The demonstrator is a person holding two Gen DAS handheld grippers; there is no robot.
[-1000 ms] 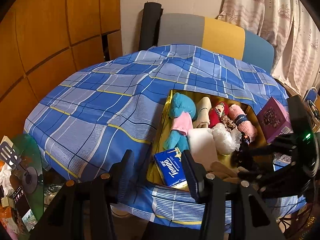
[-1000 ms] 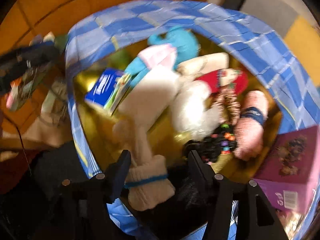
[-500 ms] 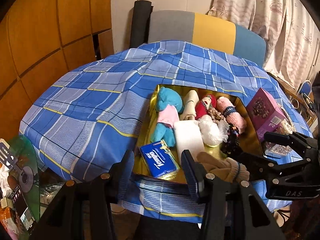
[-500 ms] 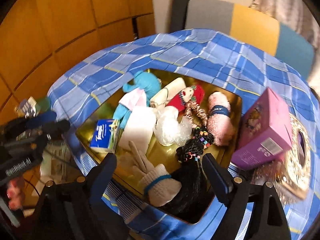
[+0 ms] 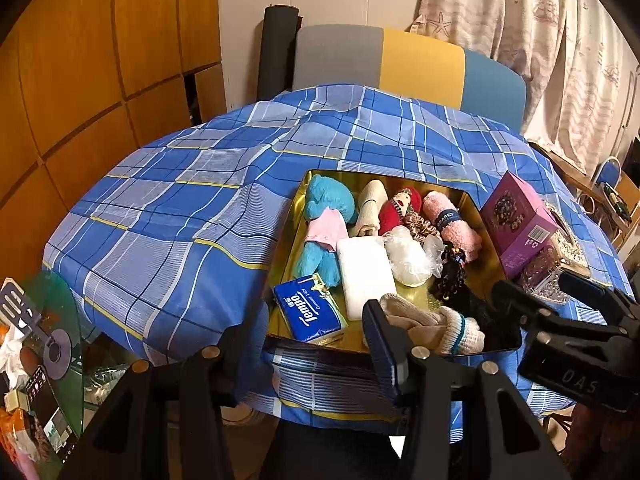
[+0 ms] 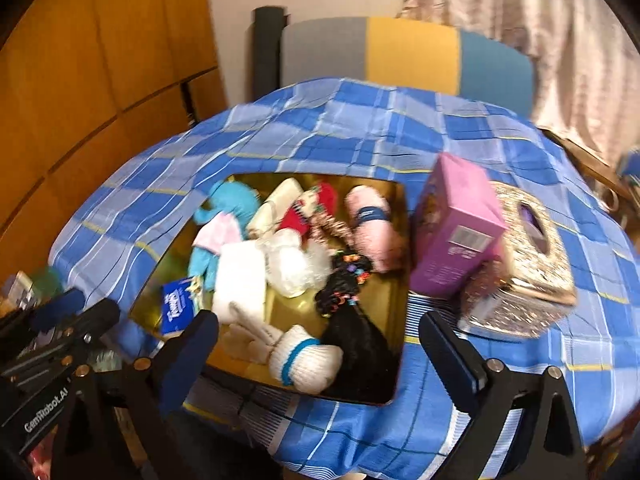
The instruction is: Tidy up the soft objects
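1. A shiny gold tray [image 5: 486, 276] with straight walls sits on a blue checked cloth [image 5: 192, 216] that drapes in soft folds over a table.
2. In the tray lie a fuzzy teal plush toy [image 5: 326, 216] in a pink shirt, a cream roll [image 5: 372, 204], a red-capped doll [image 5: 402, 208], a fluffy pink rolled towel [image 5: 452, 226] with a dark band, a flat white pad [image 5: 366, 276], a crinkly clear bag [image 5: 410, 254], black beaded bands [image 5: 452, 270] and a glossy blue tissue pack [image 5: 310, 308].
3. A knitted white glove [image 6: 280, 350] with a blue cuff stripe lies at the tray's near edge, beside a black cloth [image 6: 360, 354].
4. A purple cardboard box [image 6: 456, 232] stands just right of the tray, touching a glittery tissue box [image 6: 532, 264].
5. The left gripper [image 5: 308, 352] hovers low before the tray's near edge, fingers apart, holding nothing.
6. The right gripper [image 6: 320, 356] hovers near the tray's front, spread wide and empty.
7. The right view is blurred, so small prints are unreadable; the tray's near wall is partly hidden behind the fingers [image 5: 382, 340].
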